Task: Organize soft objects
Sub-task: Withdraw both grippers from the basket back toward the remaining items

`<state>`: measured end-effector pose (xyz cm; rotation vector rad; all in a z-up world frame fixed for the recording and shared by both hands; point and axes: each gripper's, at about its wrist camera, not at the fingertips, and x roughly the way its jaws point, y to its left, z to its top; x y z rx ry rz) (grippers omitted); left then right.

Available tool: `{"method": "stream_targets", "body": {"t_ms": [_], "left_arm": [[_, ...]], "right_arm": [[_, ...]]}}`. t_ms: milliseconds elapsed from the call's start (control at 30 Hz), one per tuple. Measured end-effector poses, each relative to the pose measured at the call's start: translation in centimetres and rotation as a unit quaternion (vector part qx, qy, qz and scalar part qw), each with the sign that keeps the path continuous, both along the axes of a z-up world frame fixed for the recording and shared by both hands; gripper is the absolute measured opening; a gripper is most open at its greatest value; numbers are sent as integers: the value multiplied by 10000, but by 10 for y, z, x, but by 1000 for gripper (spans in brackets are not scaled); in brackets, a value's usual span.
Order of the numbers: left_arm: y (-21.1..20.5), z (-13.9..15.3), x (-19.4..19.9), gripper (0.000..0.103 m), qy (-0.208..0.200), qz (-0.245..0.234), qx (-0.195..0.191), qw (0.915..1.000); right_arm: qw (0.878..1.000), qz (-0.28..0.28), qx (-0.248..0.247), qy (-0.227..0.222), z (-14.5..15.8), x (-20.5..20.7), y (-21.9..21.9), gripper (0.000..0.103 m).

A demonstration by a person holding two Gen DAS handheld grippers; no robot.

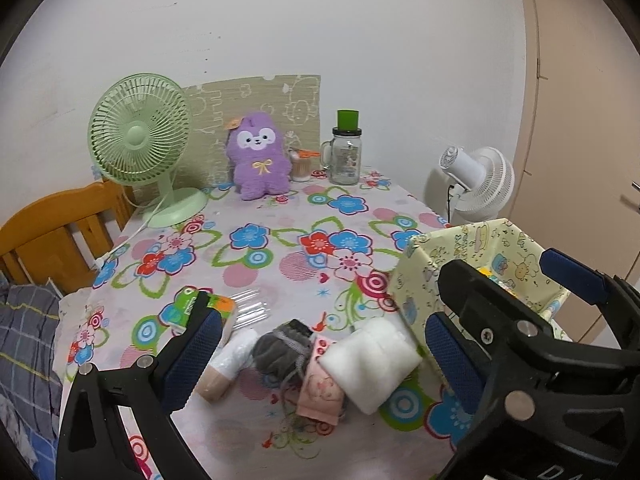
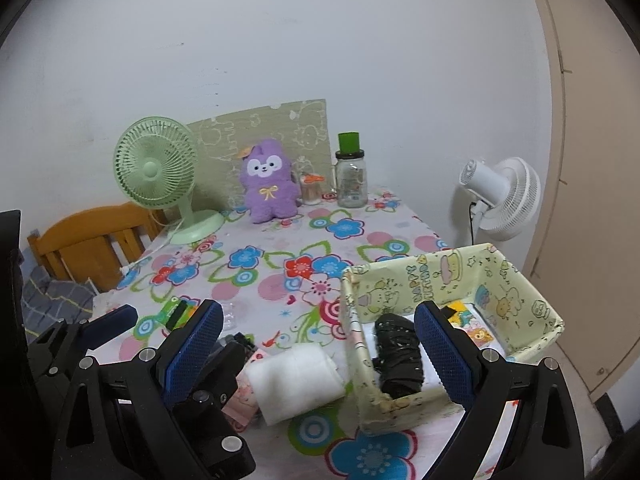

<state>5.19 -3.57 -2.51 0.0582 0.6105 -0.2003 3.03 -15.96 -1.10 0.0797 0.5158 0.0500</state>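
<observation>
Near the front edge of the flower-patterned table, a white folded fluffy cloth, a pink rolled cloth and a grey knitted bundle lie between the left gripper's wide-open, empty jaws. The right gripper gapes too, straddling the near wall of the pale-yellow cartoon-print fabric box, where a black rolled cloth lies.

Both black grippers with blue padded fingers hover, jaws spread wide: left gripper beside the yellow patterned fabric box, right gripper over its near wall.

The yellow fabric box reads "HAPPY BIRTHDAY" on its inner wall — nothing else legible.
</observation>
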Motion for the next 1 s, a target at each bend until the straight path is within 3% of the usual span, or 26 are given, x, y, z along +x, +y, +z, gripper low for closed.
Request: {"method": "stream_targets", "body": {"t_ms": [400, 533, 1000], "left_arm": [[25, -12, -2, 102, 42, 176, 21, 9998], [35, -18, -1, 101, 71, 228, -16, 9997], [63, -49, 10, 97, 358, 587, 109, 9976]], "right_arm": [[9997, 158, -147, -136, -10, 0, 25, 98], [9988, -120, -323, -360, -14, -2, 32, 98], [9994, 269, -213, 76, -48, 16, 57, 98]]}}
